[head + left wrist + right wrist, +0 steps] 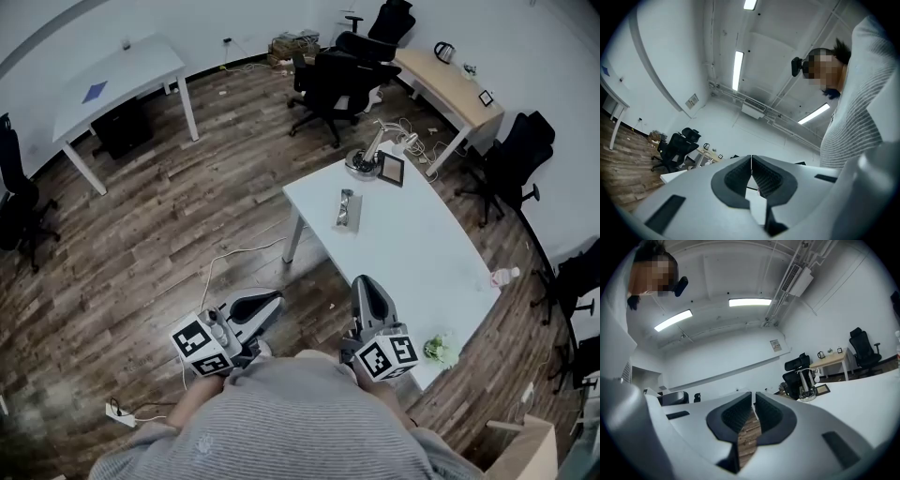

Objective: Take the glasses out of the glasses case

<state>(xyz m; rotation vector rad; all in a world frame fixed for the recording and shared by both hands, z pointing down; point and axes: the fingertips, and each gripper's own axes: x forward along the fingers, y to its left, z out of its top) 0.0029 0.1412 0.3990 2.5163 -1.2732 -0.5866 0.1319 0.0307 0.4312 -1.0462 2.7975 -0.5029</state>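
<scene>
The glasses case (347, 208) lay near the middle of the white tabletop (412, 248); a slim grey oblong, its long axis ran away from the person, roughly crosswise to the tabletop's long edges; it was too small to tell whether its lid was up. Beyond it, at the far end, stood a dark-framed screen (391, 169) beside a round metal base with a white stalk (362, 161); at the near end sat a clear bottle (504, 276) and a small green plant (438, 350). The left tool (274, 300) hung over the wooden plank floor (169, 244), well short of the tabletop, its ribbed dark pads pressed together on nothing; the right tool (364, 283) hung at the tabletop's near edge, likewise pressed together and empty. Black office chairs (328, 80) stood behind.
</scene>
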